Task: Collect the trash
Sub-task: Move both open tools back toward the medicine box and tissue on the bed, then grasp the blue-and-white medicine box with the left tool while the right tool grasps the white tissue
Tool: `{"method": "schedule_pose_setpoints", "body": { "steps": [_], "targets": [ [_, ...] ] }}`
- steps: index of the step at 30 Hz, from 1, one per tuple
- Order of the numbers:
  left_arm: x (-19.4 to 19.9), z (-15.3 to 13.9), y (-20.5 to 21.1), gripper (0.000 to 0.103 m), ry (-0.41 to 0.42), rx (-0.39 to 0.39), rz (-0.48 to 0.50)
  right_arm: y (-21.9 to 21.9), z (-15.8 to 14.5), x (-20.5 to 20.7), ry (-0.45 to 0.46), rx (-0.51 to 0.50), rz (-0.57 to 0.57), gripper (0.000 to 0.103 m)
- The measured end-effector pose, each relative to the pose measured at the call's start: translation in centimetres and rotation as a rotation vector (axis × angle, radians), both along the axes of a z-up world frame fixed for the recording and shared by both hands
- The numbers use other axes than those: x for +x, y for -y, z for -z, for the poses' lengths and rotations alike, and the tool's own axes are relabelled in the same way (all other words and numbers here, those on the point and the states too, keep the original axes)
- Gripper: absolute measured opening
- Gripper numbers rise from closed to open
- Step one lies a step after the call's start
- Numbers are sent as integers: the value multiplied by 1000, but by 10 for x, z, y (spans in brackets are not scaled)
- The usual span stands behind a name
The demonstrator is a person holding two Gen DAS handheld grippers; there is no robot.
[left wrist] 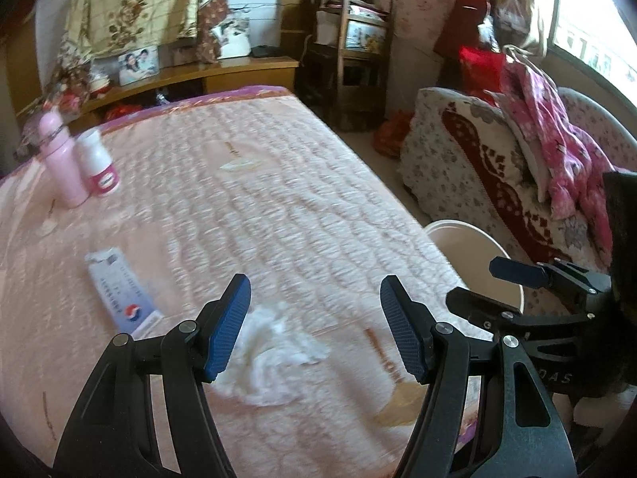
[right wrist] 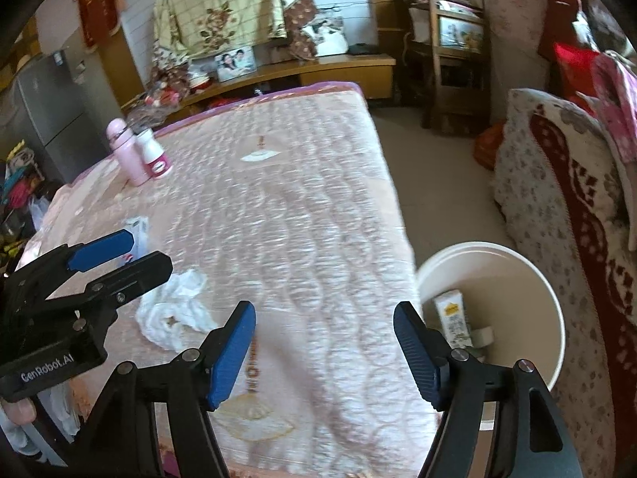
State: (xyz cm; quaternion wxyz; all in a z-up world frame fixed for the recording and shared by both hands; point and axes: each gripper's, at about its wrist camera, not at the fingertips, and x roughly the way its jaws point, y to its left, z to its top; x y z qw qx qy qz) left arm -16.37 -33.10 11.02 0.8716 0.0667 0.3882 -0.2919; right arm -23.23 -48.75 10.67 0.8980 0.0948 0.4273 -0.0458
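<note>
A crumpled white tissue (left wrist: 274, 354) lies on the pink quilted bed (left wrist: 247, 199), just ahead of my open, empty left gripper (left wrist: 314, 326); it also shows in the right wrist view (right wrist: 175, 310). A flattened blue-and-white carton (left wrist: 119, 290) lies left of it. My right gripper (right wrist: 324, 352) is open and empty over the bed's right edge, beside a cream bucket (right wrist: 549, 298) on the floor that holds a small carton (right wrist: 454, 320). The bucket's rim (left wrist: 477, 235) and the right gripper (left wrist: 529, 290) show in the left wrist view. The left gripper (right wrist: 99, 255) shows at the left of the right wrist view.
A pink bottle (left wrist: 59, 163) and a white-and-pink bottle (left wrist: 97, 163) stand at the bed's far left. A sofa with blankets and clothes (left wrist: 517, 159) lies to the right. A wooden shelf (left wrist: 354, 63) and a low cabinet (left wrist: 223, 71) stand beyond the bed.
</note>
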Motion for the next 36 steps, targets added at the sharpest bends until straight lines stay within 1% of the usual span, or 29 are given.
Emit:
{"method": "schedule_pose_setpoints", "body": {
  "steps": [6,10,12,15,20,25,28,31,36],
  "targets": [
    [20,9,-46,67,-47,7,-77,-23,8,10,-21,26,-50,70],
    [36,19,-77,67,-89,5,-138,-41,18,19,-47,40,-97,71],
    [45,24,-92,67,-118,3,-170,-50,23,23,-56,50,-120,72],
    [61,31,-112,67,-167,-29,-221,-67,30,32,-66,72,-169,77],
    [87,44,-140,67,-249,-116,-304,-99,44,53,-96,85,-253,79],
    [113,58,-153,67,-300,-155,-392,-129,60,77,-124,54,-316,79],
    [124,65,-156,67,-319,-169,-422,-137,64,82,-119,39,-326,79],
    [129,71,-149,67,-308,-168,-438,-139,69,85,-115,26,-327,79],
    [135,81,-135,67,-306,-131,-439,-140,79,90,-118,20,-336,79]
  ]
}}
